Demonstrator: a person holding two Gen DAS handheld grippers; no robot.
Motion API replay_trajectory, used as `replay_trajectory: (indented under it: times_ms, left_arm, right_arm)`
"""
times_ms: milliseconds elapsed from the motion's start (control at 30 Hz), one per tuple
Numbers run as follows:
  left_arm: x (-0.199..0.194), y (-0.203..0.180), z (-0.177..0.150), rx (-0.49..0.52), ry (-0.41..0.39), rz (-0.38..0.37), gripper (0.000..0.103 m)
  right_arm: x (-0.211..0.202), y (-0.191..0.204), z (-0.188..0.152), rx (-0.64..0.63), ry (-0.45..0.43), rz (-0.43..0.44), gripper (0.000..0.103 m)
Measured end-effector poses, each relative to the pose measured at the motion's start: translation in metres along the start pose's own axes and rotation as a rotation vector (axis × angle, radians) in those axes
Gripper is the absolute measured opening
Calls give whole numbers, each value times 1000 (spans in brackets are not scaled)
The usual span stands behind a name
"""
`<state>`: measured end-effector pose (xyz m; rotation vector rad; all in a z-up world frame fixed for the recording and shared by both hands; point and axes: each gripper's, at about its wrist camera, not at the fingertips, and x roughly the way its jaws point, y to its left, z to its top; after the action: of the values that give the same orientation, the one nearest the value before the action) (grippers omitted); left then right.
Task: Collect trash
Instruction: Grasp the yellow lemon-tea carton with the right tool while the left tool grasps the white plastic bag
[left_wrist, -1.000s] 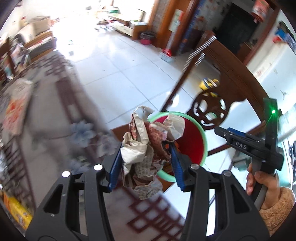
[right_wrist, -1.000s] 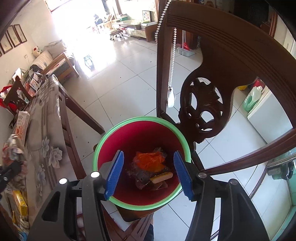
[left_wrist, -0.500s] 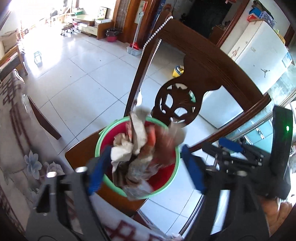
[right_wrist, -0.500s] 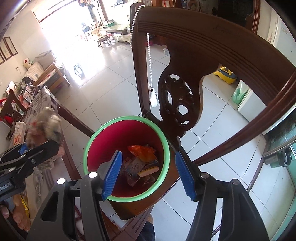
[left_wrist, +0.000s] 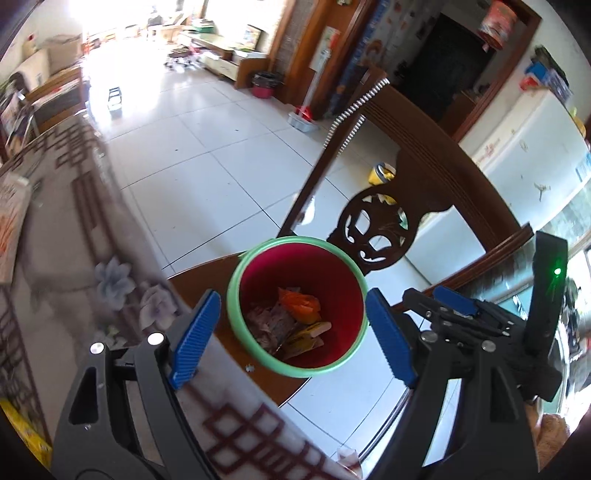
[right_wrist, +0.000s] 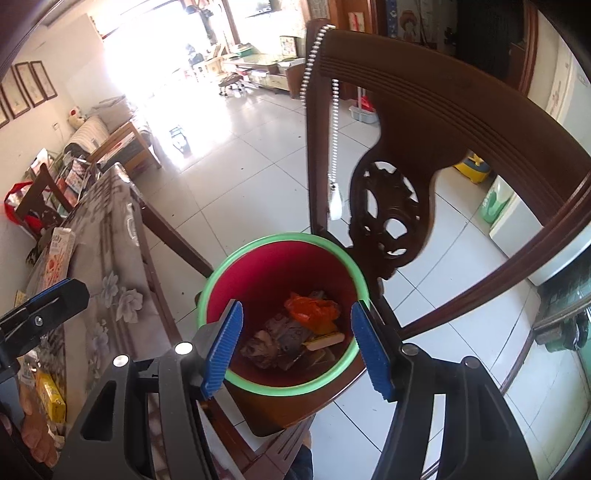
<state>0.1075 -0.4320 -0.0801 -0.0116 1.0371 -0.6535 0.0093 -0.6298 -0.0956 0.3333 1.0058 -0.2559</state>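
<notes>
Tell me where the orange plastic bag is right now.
The orange plastic bag lies inside the red bin on the chair seat, on top of the other trash, beside the crumpled brown paper.

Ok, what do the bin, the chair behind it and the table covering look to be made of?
Bin: likely moulded plastic, with smooth red walls, a rolled green rim and a soft sheen.
Chair: dark varnished wood, with a carved openwork back, grooved top rail and glossy highlights.
Table covering: probably a wipe-clean vinyl or oilcloth, grey with a printed floral pattern and glare along the edge; the material can't be confirmed.
</notes>
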Motion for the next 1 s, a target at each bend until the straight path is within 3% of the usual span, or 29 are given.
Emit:
replay_trajectory:
  times_ms: [533, 1000]
  left_arm:
    - [-85, 65, -47, -130, -116, 135, 78]
    - [-158, 197, -127, -434, -145, 321, 80]
  right_arm:
    - [-5, 98, -11, -191, 8, 102, 65]
    - [-2, 198, -45, -353, 62, 170, 66]
